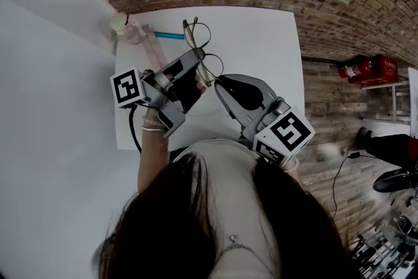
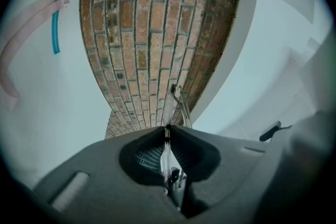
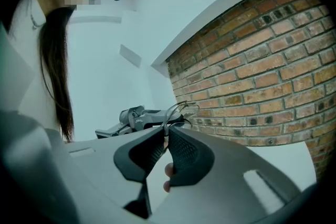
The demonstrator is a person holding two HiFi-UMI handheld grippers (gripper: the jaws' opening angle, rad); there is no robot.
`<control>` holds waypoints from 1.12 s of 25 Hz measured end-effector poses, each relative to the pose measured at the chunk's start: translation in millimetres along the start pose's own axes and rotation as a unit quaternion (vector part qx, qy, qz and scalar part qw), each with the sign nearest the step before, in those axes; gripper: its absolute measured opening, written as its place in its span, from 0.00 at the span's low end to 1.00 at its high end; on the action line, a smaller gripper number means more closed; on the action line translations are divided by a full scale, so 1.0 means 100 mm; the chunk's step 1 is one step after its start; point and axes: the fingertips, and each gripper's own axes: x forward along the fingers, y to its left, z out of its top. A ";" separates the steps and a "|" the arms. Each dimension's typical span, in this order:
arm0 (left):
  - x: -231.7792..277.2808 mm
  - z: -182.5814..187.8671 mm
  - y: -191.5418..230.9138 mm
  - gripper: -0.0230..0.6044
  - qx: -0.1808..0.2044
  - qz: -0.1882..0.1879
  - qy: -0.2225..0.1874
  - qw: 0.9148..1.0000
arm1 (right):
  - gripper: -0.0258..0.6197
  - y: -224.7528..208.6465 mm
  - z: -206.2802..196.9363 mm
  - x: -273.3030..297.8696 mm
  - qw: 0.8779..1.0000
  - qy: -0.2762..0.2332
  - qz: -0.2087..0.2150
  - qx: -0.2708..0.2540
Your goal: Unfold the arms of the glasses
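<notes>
Thin wire-rimmed glasses [image 1: 196, 49] hang in the air above the white table [image 1: 261, 49], held between both grippers. My left gripper [image 1: 196, 59] is shut on the frame near the bridge; in the left gripper view the wire [image 2: 176, 97] sticks up out of the closed jaws [image 2: 167, 132]. My right gripper [image 1: 216, 80] comes in from the lower right and is shut on a thin wire part of the glasses [image 3: 181, 109] at their near end [image 3: 166, 136]. The left gripper's body [image 3: 137, 117] shows just behind. How far the arms are folded cannot be told.
At the table's far left corner lie a pink strip [image 1: 145, 36], a teal pen [image 1: 168, 35] and a small pale green object [image 1: 118, 23]. Brick floor surrounds the table; a red crate [image 1: 375, 68] stands to the right. White walls rise on the left.
</notes>
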 end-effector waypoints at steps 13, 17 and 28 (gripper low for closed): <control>-0.01 -0.01 0.05 0.08 0.009 0.014 0.001 1.000 | 0.09 -0.03 0.16 -0.06 1.000 -0.029 -0.005 0.008; 0.00 -0.02 0.06 0.08 0.010 0.018 0.002 1.000 | 0.09 -0.04 0.22 -0.08 0.999 -0.041 -0.007 0.013; -0.03 -0.06 0.12 0.08 0.012 0.031 0.004 0.999 | 0.09 -0.05 0.35 -0.12 0.998 -0.061 -0.008 0.018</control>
